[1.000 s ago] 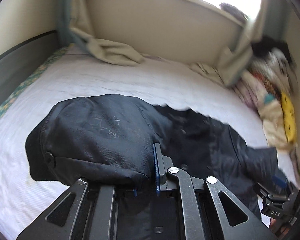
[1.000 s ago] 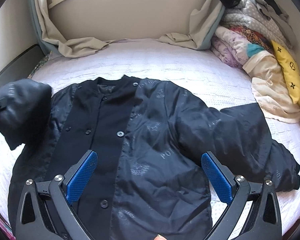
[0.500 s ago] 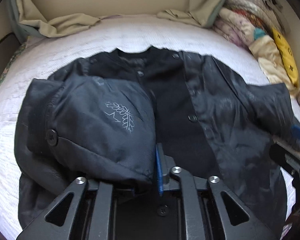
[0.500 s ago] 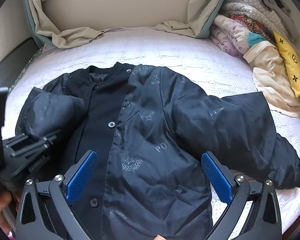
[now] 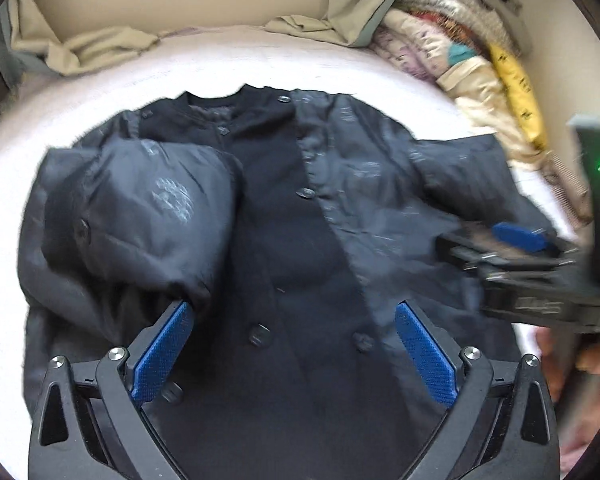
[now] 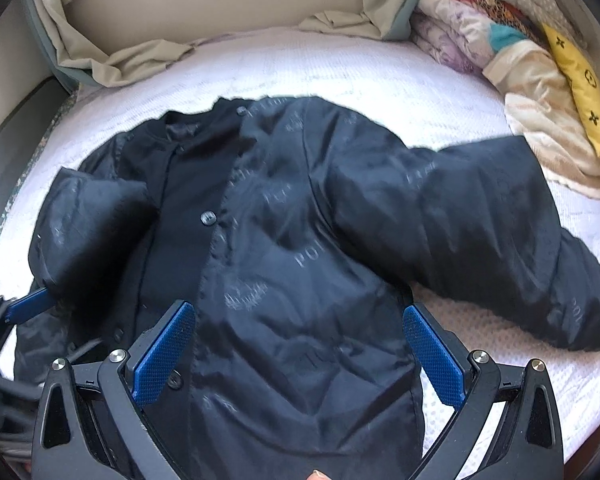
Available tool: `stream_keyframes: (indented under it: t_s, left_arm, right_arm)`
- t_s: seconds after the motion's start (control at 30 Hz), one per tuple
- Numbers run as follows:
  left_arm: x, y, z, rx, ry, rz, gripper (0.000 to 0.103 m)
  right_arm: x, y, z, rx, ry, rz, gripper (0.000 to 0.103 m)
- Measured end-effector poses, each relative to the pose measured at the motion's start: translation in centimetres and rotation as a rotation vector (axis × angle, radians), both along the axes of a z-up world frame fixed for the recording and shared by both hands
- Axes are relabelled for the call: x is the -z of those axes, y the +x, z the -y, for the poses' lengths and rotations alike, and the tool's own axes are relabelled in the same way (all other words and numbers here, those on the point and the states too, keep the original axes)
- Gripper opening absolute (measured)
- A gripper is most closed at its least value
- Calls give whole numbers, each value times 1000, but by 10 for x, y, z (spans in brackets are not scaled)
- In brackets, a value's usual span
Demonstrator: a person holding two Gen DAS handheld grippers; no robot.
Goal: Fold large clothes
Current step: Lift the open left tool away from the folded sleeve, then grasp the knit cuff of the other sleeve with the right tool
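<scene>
A black jacket (image 6: 284, 240) lay face up on the white bed (image 6: 340, 76), collar toward the far wall, buttoned placket running down its middle. The step in hand looked like the sleeve folds. The left sleeve (image 5: 140, 216) was already doubled in over the chest, its cuff lying just beyond the left gripper (image 5: 296, 344) — whose blue pads stood wide apart, holding nothing, one pad right against the cuff's edge. The right sleeve (image 6: 480, 232) was not yet folded; it stretched out to the right across the bed, well clear of the body, its cuff nearest the right edge.

The right gripper (image 6: 300, 348) hung over the lower front of the jacket, jaws spread and empty, the hem area lying between and below its pads. In the left wrist view it showed as a blurred dark shape at the right, near that outstretched sleeve.

To my eye the next move called for the right gripper to travel out to the right, pinch the sleeve near the cuff and carry it across the chest to meet the other one. The padded fabric looked slippery and springy, so a shallow pinch might let it slide free.

A heap of bedding (image 6: 520, 52) sat at the far right, and curtains (image 6: 120, 60) draped onto the far edge.
</scene>
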State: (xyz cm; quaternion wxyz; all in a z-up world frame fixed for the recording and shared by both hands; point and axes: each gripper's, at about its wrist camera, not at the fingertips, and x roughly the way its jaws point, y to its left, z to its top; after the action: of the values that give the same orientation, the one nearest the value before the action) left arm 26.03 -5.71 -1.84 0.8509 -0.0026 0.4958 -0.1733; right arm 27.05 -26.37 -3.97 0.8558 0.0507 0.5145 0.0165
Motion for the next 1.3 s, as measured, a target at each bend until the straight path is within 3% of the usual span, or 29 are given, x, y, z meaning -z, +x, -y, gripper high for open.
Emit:
stream_keyframes:
  t_s: [0.13,0.23,0.53,0.67,0.83,0.93,1.07,1.2,1.3]
  left_arm:
    - [-13,-8,-9,17,-109,-27,102]
    - [-34,-13,-24,-1,-117,37,102]
    - [-95,-10,-123,-302,-36,277,102]
    - [-108,-7,-165,-425,-39,308,102]
    - [-115,-10,-192,-495,-81,308,102]
    - [-119,-11,-205,-517,-114,298,102]
    - [-123,-12,-219,-550,-136,298,102]
    - [-123,-12,-230,-589,-151,292,102]
    - [-120,-10,-236,-598,-161,271,102]
  right_arm:
    - [14,-6,-2,-17,-16,-42,103]
    - [25,-11,-12,-64,-35,-65,103]
    - [57,-15,-35,-155,-152,-118,103]
    - [70,-9,-37,-148,-150,-147,103]
    - [76,-9,-41,-117,-164,-144,103]
    - [68,-6,-48,-148,-207,-158,103]
    - [28,-9,-77,-211,-238,-43,71]
    - [-17,-9,-137,-370,-250,83,71]
    - [-32,-1,-186,-480,-304,140,71]
